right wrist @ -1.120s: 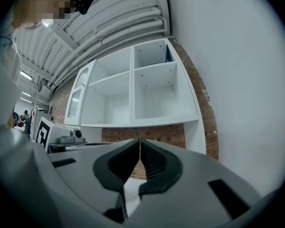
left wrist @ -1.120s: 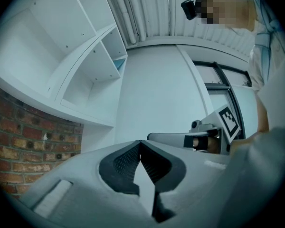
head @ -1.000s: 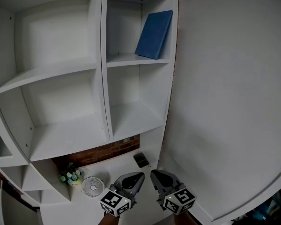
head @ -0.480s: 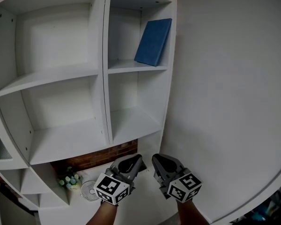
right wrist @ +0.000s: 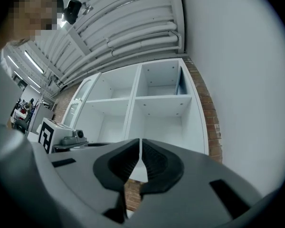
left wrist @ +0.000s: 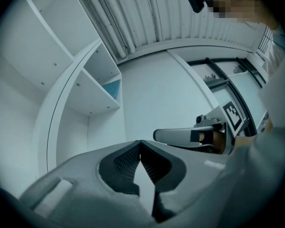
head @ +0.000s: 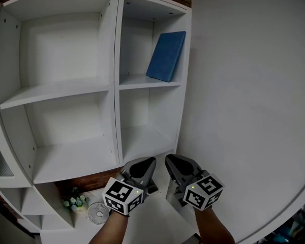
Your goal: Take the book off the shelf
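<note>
The blue book (head: 166,56) is in the top right box of the white shelf (head: 117,85), far up and away. It stands on its bottom edge and tips to the right, so its top rests on the side wall of the box. I think it leans like that because no other books are there to hold it up. It is flat and thin, with a smooth plain cover. The shelf is made of smooth white boards.

Low down and near, well apart from the book, are the left gripper (head: 144,165) and the right gripper (head: 174,165), side by side. Each has its two dark ribbed pads pressed together with nothing between them. They will likely need to go up and open to take the book.

Under the shelf, on the left, sit a small round fan (head: 98,213) and some little flowers (head: 72,201) by a brick wall (head: 91,179).
</note>
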`<state>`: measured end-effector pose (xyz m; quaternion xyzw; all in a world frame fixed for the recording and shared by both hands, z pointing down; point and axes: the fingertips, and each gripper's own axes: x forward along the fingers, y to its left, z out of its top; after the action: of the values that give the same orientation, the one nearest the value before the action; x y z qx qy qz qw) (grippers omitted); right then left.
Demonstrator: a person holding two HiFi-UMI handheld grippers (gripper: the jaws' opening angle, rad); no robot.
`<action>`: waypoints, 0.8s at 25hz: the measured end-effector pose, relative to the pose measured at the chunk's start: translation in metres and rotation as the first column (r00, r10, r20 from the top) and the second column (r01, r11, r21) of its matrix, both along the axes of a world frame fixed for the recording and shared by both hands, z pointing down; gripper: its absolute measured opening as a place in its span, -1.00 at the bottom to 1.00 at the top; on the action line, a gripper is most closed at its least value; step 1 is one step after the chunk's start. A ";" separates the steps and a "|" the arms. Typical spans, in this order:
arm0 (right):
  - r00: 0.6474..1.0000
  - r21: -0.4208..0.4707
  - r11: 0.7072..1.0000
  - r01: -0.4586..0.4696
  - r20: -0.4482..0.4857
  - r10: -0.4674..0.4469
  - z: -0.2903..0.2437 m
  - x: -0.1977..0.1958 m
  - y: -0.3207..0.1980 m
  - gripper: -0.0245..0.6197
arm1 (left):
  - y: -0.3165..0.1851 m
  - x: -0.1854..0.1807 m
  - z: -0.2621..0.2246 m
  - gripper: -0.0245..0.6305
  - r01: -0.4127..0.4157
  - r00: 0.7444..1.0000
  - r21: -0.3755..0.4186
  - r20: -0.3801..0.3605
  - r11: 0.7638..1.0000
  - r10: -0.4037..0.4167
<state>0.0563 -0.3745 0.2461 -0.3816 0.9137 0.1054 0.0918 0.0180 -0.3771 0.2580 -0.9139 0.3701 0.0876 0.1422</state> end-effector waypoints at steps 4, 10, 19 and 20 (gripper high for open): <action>1.000 0.022 1.000 0.012 0.009 -0.012 -0.029 -0.002 -0.005 -0.87 | -0.002 0.000 -0.028 -0.90 0.002 1.000 0.048 0.003 0.999 -0.002; 1.000 0.049 0.999 0.019 0.019 -0.020 -0.077 -0.005 -0.019 -0.87 | -0.011 0.000 -0.072 -0.90 0.000 1.000 0.098 0.005 0.995 0.000; 0.996 -0.018 0.999 0.035 0.084 -0.033 -0.127 0.000 -0.042 -0.87 | -0.020 0.003 -0.116 -0.90 0.010 1.000 0.131 0.009 0.991 -0.011; 0.996 -0.023 0.999 0.037 0.087 -0.035 -0.131 0.001 -0.044 -0.87 | -0.022 0.002 -0.119 -0.90 0.013 1.000 0.130 0.008 0.991 -0.014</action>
<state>0.0570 -0.4187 0.1150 -0.3704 0.9168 0.0759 0.1284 0.0203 -0.3989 0.1393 -0.9005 0.3691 0.1063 0.2037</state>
